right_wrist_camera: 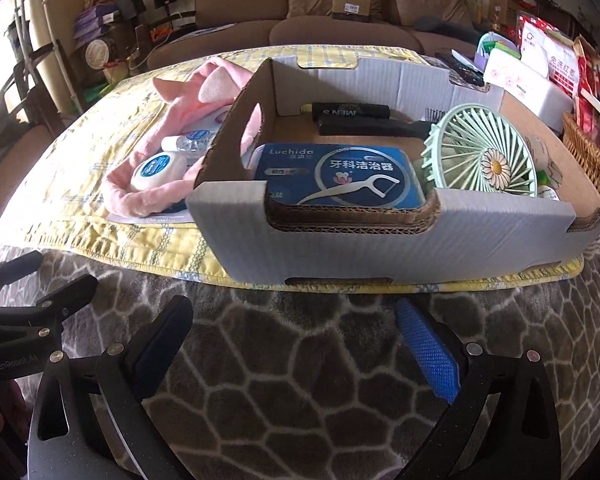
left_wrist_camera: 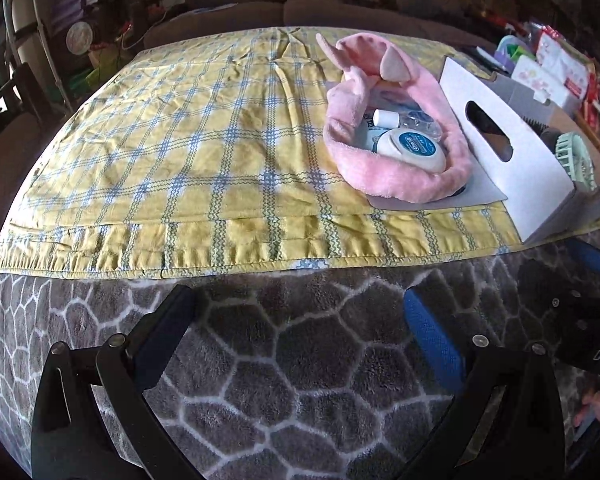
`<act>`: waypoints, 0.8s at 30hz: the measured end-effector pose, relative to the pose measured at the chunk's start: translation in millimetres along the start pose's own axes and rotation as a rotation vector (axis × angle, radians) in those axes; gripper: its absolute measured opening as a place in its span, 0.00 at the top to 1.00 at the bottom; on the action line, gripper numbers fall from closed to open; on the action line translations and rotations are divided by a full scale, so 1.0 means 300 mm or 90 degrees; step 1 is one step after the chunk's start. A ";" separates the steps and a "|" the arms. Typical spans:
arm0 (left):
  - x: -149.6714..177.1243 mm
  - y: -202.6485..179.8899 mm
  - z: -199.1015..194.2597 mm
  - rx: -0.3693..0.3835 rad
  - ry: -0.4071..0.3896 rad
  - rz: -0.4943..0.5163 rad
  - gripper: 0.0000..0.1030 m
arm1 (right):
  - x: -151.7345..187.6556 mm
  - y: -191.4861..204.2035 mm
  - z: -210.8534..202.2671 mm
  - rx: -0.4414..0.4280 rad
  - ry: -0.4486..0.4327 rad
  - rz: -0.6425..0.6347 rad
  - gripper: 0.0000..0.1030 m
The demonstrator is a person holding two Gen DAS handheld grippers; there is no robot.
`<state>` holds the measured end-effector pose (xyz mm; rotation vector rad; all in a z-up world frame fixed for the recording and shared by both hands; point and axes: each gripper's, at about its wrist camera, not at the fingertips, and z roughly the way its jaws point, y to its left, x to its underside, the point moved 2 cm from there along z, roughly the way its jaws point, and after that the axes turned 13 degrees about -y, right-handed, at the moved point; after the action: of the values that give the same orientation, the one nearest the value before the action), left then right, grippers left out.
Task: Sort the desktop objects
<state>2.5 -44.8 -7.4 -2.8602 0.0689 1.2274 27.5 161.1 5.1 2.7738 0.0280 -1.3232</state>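
Both the left gripper (left_wrist_camera: 296,316) and right gripper (right_wrist_camera: 296,332) hang open and empty over the rug. The cardboard box (right_wrist_camera: 380,232) holds the bulkier items, the pink headband (left_wrist_camera: 380,176) rings the small toiletries, seemingly to keep kinds apart.

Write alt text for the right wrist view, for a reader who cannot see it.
A white cardboard box on a yellow plaid cloth holds a blue floss-pick pack, a green mini fan and black items behind. Left of it, a pink headband rings a round floss case. The open right gripper hovers over a grey patterned rug.
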 end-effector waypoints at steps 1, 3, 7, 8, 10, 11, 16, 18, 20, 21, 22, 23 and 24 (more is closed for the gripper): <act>0.000 0.001 0.000 0.000 0.001 -0.002 0.00 | -0.002 -0.019 -0.004 0.005 -0.001 0.011 0.00; 0.000 0.001 -0.003 0.001 0.000 -0.005 0.00 | -0.008 -0.059 -0.010 0.015 0.002 0.026 0.00; -0.002 -0.009 0.002 -0.005 -0.003 -0.004 0.00 | -0.007 -0.124 -0.009 0.034 0.008 0.036 0.00; -0.004 -0.010 0.002 -0.005 -0.003 -0.006 0.00 | -0.008 -0.127 -0.010 0.038 0.006 0.029 0.00; -0.007 -0.013 0.006 -0.009 0.000 -0.011 0.00 | -0.003 -0.121 -0.003 0.043 0.014 0.006 0.00; -0.007 -0.017 0.009 -0.012 0.000 -0.008 0.00 | 0.000 -0.116 0.002 0.047 0.016 -0.008 0.00; -0.006 -0.016 0.013 -0.015 -0.007 -0.011 0.00 | 0.003 -0.120 0.007 0.047 0.016 -0.012 0.00; -0.006 -0.017 0.014 -0.020 -0.009 -0.013 0.00 | 0.005 -0.117 0.007 0.048 0.017 -0.013 0.00; -0.007 -0.014 0.014 -0.018 -0.008 -0.016 0.00 | 0.005 -0.117 0.007 0.049 0.017 -0.014 0.00; -0.007 -0.013 0.014 -0.017 -0.008 -0.016 0.00 | 0.004 -0.118 0.009 0.049 0.017 -0.014 0.00; -0.007 -0.013 0.014 -0.017 -0.008 -0.016 0.00 | 0.004 -0.118 0.008 0.049 0.017 -0.014 0.00; -0.006 -0.013 0.014 -0.017 -0.008 -0.016 0.00 | 0.004 -0.117 0.009 0.049 0.017 -0.014 0.00; -0.006 -0.013 0.014 -0.017 -0.008 -0.016 0.00 | 0.003 -0.117 0.009 0.049 0.017 -0.014 0.00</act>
<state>-1.6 -40.7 -8.8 -2.8659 0.0162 1.2521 24.5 196.1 0.7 2.8635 0.0092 -1.3192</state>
